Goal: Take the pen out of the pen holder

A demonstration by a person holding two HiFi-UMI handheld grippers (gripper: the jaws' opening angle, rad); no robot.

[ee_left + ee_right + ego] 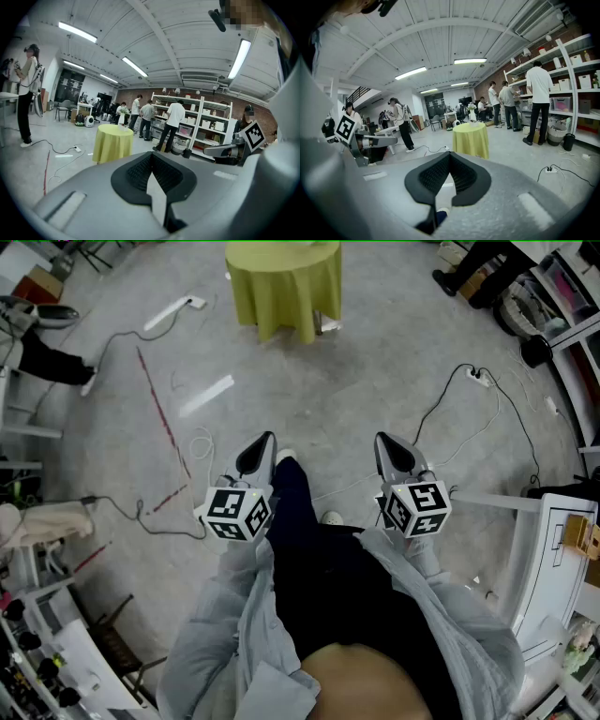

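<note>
A round table under a yellow-green cloth (pixel 284 287) stands across the floor, straight ahead of both grippers (pixel 112 143) (pixel 471 139). A small white thing (pixel 473 116) stands on its top; I cannot make out a pen or a pen holder at this distance. My left gripper (pixel 265 439) (pixel 151 157) is held at waist height, jaws together and empty. My right gripper (pixel 384 440) (pixel 449 154) is level with it, also shut on nothing. Both point slightly down toward the table, far from it.
Cables (pixel 159 512) and power strips (pixel 178 310) (pixel 480 377) lie on the grey floor between me and the table. A white cabinet (pixel 553 568) stands at my right. Several people work at white shelves (pixel 206 126) behind the table; another person (pixel 26 93) stands left.
</note>
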